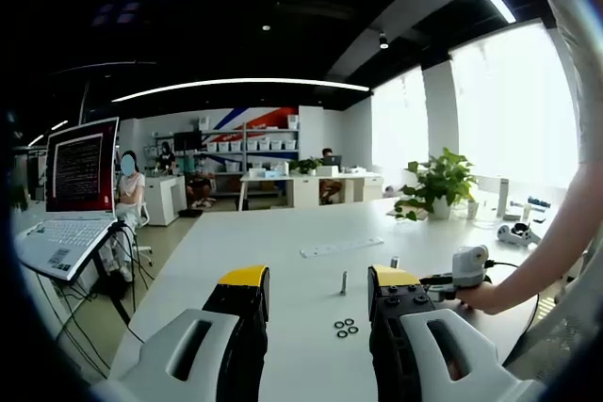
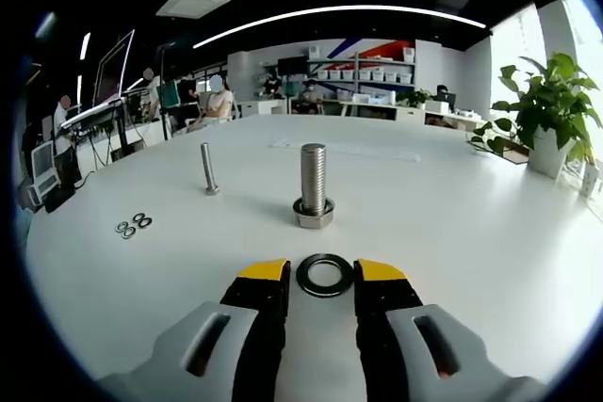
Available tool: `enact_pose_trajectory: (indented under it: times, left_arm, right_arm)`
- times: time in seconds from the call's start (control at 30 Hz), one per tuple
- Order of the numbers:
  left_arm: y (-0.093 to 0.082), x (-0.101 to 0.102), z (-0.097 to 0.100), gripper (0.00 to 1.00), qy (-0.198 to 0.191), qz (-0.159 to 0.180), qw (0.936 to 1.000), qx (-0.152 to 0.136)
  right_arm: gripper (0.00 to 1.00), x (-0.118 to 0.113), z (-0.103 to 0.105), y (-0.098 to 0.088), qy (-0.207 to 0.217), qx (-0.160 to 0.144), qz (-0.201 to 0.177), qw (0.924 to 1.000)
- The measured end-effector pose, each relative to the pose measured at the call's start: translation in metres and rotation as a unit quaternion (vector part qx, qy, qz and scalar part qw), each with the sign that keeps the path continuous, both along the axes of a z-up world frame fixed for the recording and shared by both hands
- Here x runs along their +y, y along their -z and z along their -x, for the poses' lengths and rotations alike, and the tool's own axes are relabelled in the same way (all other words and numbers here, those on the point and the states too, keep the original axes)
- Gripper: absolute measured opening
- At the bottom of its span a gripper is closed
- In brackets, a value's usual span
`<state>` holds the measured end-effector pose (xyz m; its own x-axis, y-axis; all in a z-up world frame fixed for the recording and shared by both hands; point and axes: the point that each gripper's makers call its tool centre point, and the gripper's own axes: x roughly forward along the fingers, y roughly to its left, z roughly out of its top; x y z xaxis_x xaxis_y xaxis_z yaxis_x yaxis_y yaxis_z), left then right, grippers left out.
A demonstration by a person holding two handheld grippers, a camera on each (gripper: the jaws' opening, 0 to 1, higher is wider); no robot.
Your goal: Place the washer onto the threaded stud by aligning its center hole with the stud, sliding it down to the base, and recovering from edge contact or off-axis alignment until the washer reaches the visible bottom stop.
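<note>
White table: I see one broad matte top, lit by windows on one side; an open office lies behind it
Washers: I count four; one large dark washer lies flat on the table between my right gripper's jaw tips, touching neither that I can tell; three small washers sit in a cluster well off to the side, also seen ahead of my left gripper
Studs: two, both upright; one thick threaded stud on a hex base just beyond the large washer; one thin bolt standing apart, seen small in the left gripper view
Right gripper: jaws apart, holding nothing; the washer is not gripped
Left gripper: jaws wide apart, nothing between them; raised above the table
Hand: on the right gripper's handle, seen from my left view
Room: one laptop on a stand; one potted plant; shelves with white bins; ceiling light strips; a few seated people far back
</note>
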<state>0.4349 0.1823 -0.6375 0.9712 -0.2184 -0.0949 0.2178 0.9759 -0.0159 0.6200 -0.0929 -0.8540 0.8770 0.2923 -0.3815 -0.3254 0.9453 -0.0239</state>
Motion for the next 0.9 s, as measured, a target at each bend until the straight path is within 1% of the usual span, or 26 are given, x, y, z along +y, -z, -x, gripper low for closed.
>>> enact_pose_trajectory:
  times: [0.03,0.07,0.13,0.57,0.9]
  left_arm:
    - [0.0002,0.0000,0.0000,0.40,0.000,0.001,1.0000,0.001]
    - [0.0004,-0.0001,-0.0001,0.40,0.000,0.000,1.0000,0.001]
    - [0.0007,-0.0007,-0.0003,0.40,0.001,0.001,1.0000,0.001]
    - [0.0019,-0.0008,-0.0005,0.40,0.003,0.002,1.0000,0.003]
    - [0.0017,-0.0011,-0.0011,0.40,0.004,0.001,1.0000,0.003]
  right_arm:
    - [0.26,0.0010,0.0000,-0.0002,-0.002,0.000,0.000,1.0000]
    - [0.26,0.0003,0.0006,0.0011,0.001,0.003,0.000,1.0000]
    - [0.26,-0.0001,-0.0004,0.0009,-0.002,0.000,0.001,1.0000]
    - [0.26,-0.0016,-0.0008,0.0016,0.004,0.001,0.001,1.0000]
    - [0.26,-0.0020,0.0007,0.0004,0.001,0.003,0.003,1.0000]
